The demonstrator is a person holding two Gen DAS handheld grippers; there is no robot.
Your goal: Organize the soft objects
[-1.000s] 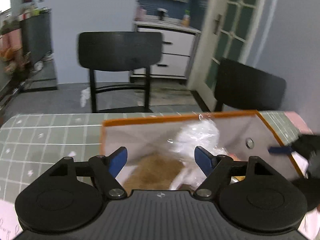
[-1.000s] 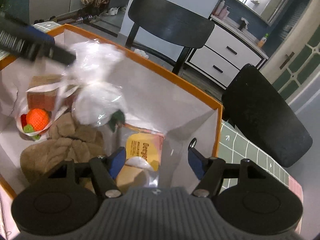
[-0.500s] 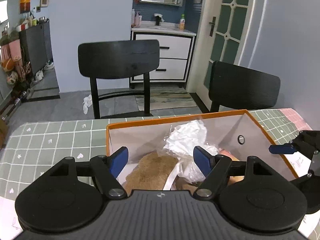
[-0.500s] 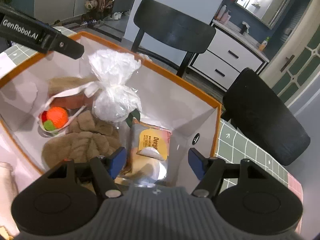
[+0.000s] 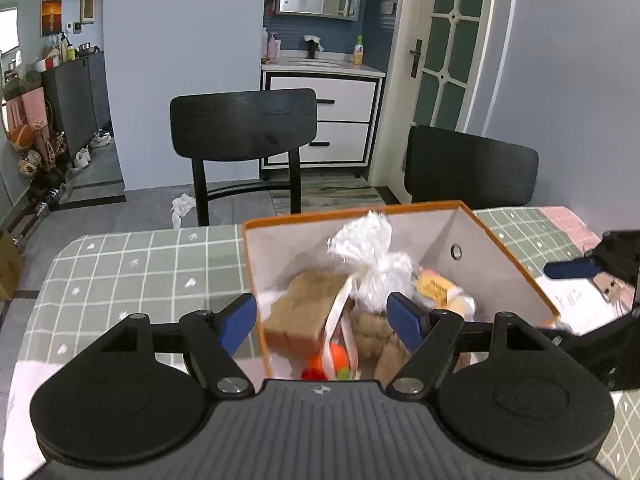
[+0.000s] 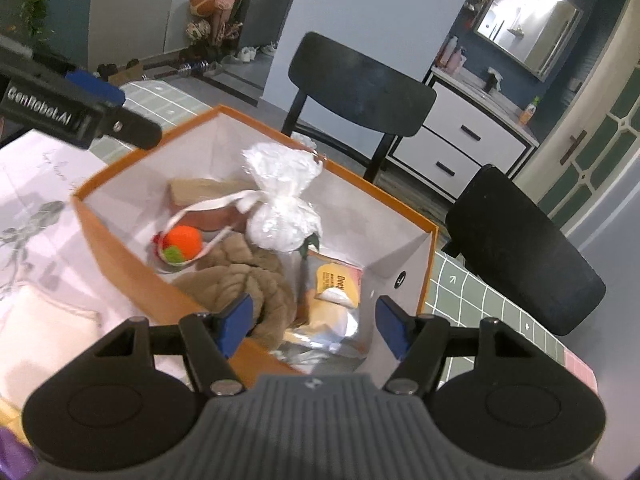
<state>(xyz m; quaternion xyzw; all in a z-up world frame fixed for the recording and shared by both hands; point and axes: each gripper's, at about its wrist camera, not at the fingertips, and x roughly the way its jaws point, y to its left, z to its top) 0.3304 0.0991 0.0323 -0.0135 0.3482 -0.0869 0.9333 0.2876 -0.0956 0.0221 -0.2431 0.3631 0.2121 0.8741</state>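
Observation:
An orange-rimmed box stands on the green checked tablecloth. In it lie a white plastic-wrapped bundle, a brown plush cushion, an orange knitted ball, a brown block with a white strap and a yellow snack packet. My left gripper hangs open above the box's near side, holding nothing. From the box's other side, my right gripper also hangs open, with nothing between its fingers.
Two black chairs stand behind the table. White printed paper and a pale cloth lie left of the box in the right wrist view. A purple item shows at that view's bottom left corner.
Both grippers have drawn back and up from the box, which now looks smaller and farther off. The white bundle stays in the box.

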